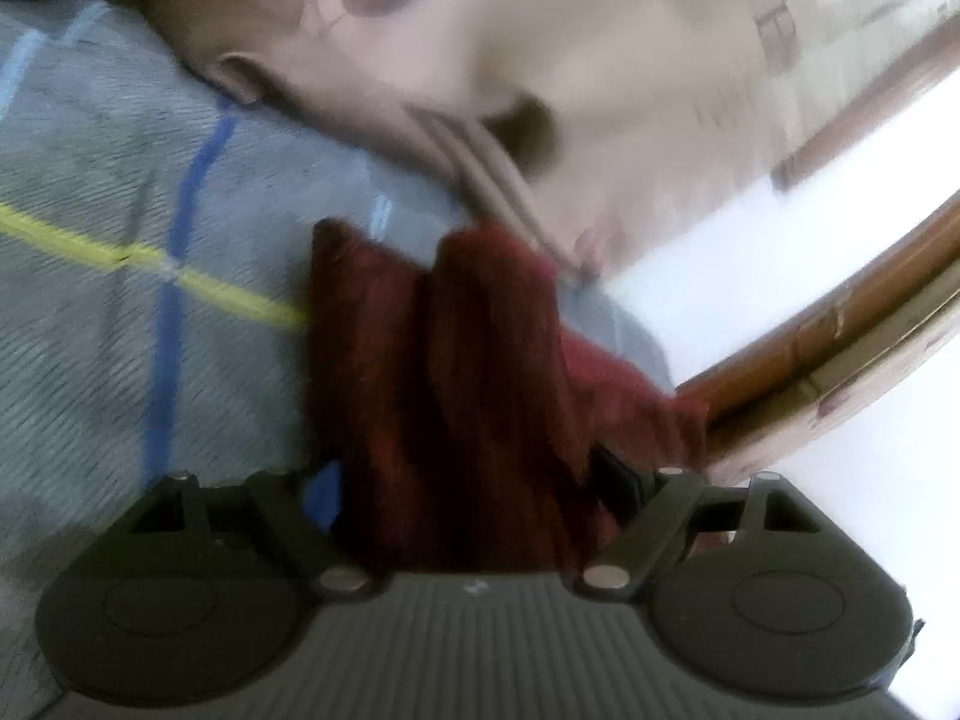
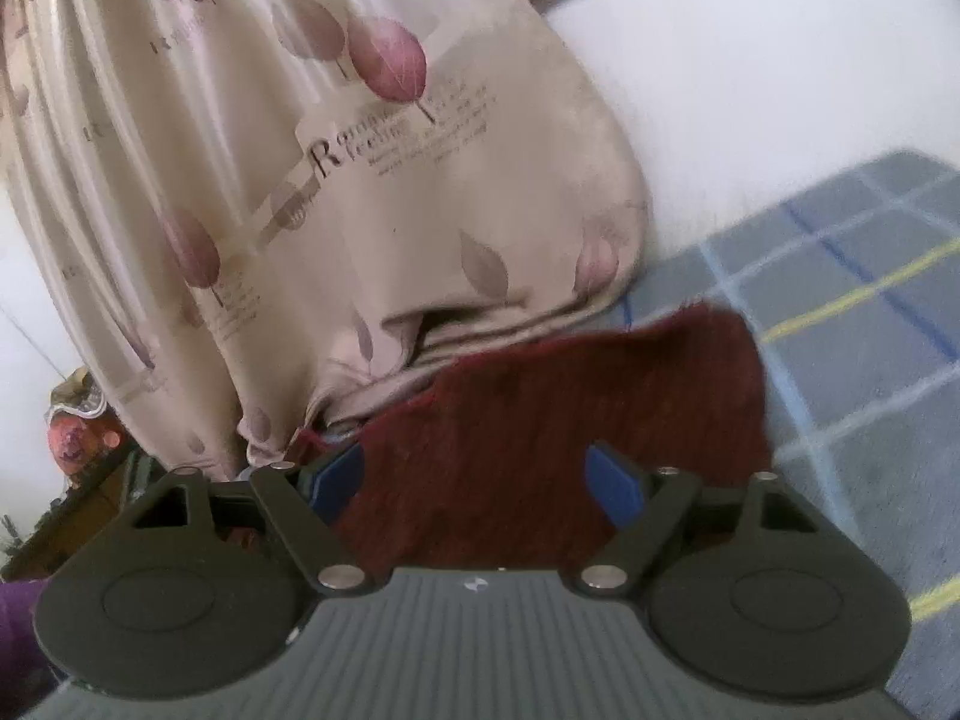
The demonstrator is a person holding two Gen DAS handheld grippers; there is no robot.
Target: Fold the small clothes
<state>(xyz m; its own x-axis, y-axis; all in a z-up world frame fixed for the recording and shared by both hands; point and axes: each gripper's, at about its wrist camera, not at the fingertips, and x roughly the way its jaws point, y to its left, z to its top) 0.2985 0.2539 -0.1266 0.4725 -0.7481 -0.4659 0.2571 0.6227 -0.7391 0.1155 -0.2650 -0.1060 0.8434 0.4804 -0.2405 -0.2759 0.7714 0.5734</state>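
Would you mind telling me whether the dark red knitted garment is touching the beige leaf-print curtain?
Touching: in the right wrist view the red garment has its far edge lying against the curtain hem, no blanket between them.

Both tools point forward and slightly down. The left tool (image 1: 474, 480) has its jaws spread wide, its fingers mostly hidden. The right tool (image 2: 480, 480) has its jaws wide apart, blue pads (image 2: 615, 483) clear on both sides.

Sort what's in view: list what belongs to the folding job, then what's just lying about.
Job: dark red knitted garment, left gripper, right gripper, both open around it.
Lying about: checked blue-grey bedcover, leaf-print beige curtain, wooden frame.
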